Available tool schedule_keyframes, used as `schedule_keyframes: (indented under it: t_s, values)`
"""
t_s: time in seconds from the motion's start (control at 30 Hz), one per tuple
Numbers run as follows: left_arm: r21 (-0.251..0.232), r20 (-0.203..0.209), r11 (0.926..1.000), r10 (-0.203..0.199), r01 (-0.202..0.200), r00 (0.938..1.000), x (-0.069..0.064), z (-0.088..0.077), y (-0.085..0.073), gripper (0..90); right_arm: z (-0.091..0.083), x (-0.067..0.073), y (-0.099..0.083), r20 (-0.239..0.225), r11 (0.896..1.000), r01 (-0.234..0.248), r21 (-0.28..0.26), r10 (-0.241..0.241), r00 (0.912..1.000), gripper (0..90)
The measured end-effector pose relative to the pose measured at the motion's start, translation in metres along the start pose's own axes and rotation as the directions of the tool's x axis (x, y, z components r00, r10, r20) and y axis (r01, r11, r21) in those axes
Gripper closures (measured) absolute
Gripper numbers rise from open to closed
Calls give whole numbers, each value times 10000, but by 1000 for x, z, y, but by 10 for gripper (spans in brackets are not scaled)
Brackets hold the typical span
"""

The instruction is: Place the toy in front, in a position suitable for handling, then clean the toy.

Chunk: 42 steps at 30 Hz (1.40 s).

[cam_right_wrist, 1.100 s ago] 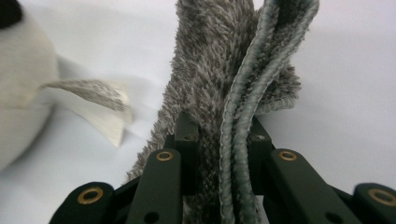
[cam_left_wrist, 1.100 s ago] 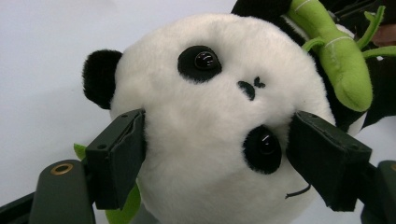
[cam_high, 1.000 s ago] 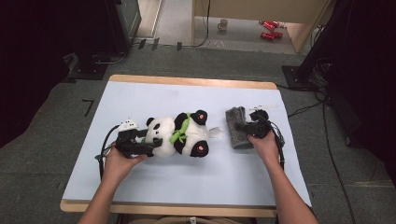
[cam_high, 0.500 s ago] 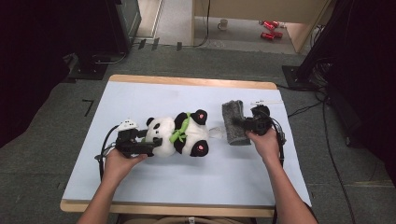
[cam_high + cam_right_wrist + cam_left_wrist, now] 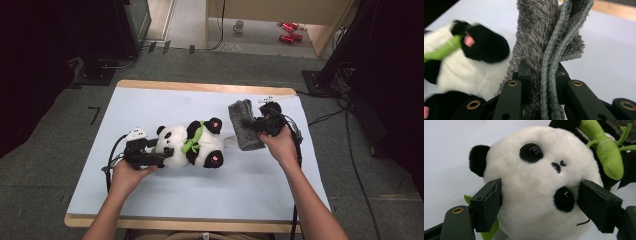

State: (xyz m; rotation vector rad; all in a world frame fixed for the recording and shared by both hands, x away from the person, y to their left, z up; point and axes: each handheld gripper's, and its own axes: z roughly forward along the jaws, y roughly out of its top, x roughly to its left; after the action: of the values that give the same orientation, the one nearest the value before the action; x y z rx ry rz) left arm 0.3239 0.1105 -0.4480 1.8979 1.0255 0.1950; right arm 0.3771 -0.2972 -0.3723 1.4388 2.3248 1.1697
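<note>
on white table top [image 5: 150, 105], mid-left: panda plush [image 5: 192, 145] lying on its back, head toward left gripper [image 5: 150, 155], feet toward right side. left gripper clamped on panda head [image 5: 536, 185], one pad pressing each cheek, white fur bulging between black pads [image 5: 487, 202]. green bamboo piece [image 5: 606, 150] across panda chest, beyond the head in left gripper view. green leaf bit [image 5: 487, 235] poking out below left pad.

right of panda, just beside its feet: grey fuzzy cloth [image 5: 245, 125], folded, pinched in right gripper [image 5: 255, 125]. jaws nearly together on the cloth, ribbed grey edge [image 5: 554, 62] and shaggy side [image 5: 531, 32] both squeezed between pads. cloth sticking up and away from gripper, lower end near table. panda black foot with pink sole [image 5: 484, 45] just left of cloth in right gripper view, blurred. cannot tell if cloth touches panda.

both hands coming in from near edge, grippers well apart, panda between them.
</note>
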Motion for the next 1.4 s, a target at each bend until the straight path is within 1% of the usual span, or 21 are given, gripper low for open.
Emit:
schedule_keyframes:
  t_s: [0.1, 0.2, 0.4, 0.5, 0.63, 0.7, 0.77, 0.87, 1.07, 1.2, 1.27, 1.33, 1.4]
  values:
    - [40, 48, 10000, 78, -78, 10000, 0, -1, 0, 214, -4, 9, 15, -103, 9996, 275, -24, -276, 9996, 755]
    - [46, 83, 9999, 91, -92, 9999, 1, -1, 0, 214, -3, 18, 26, -297, 9992, 411, 20, -410, 9987, 754]
    - [37, 80, 10000, 85, -85, 9999, 0, -1, 0, 214, 0, 35, 41, -767, 9988, 486, -38, -487, 9959, 754]
    - [12, 106, 10000, 68, -68, 9999, 1, -1, -1, 214, 1, 44, 49, -852, 9983, 588, -57, -591, 9946, 754]
    - [-42, 189, 10000, -82, 83, 9998, 3, 1, 1, 213, 5, 54, 57, -971, 9973, 724, -98, -730, 9926, 754]
    - [-104, 236, 9998, -191, 193, 9995, 4, 2, 1, 213, 8, 58, 60, -1062, 9974, 712, -98, -718, 9918, 754]
    - [-88, 195, 9999, -145, 147, 9997, 5, 2, 2, 212, 11, 62, 62, -1183, 9976, 689, -88, -694, 9906, 754]
    - [-59, 181, 9999, -132, 133, 9997, 5, 3, 3, 213, 17, 67, 66, -1283, 9975, 710, -17, -706, 9892, 754]
    - [7, 144, 9999, -116, 116, 9998, 4, 3, 4, 218, 34, 82, 75, -1466, 9951, 974, 194, -936, 9848, 754]
    - [60, 90, 10000, 15, -15, 10000, 2, 2, 4, 229, 50, 91, 79, -1593, 9933, 1069, 444, -986, 9823, 755]
    - [78, 86, 10000, 2, -3, 10000, 2, 2, 4, 230, 58, 96, 81, -1659, 9921, 1113, 572, -1005, 9810, 755]
    - [80, 100, 10000, -24, 24, 9999, 2, 2, 4, 235, 66, 102, 83, -1736, 9900, 1275, 597, -1155, 9780, 754]
    - [80, 121, 10000, -27, 26, 9999, 1, 1, 4, 264, 73, 107, 85, -1788, 9894, 1291, 667, -1155, 9771, 755]
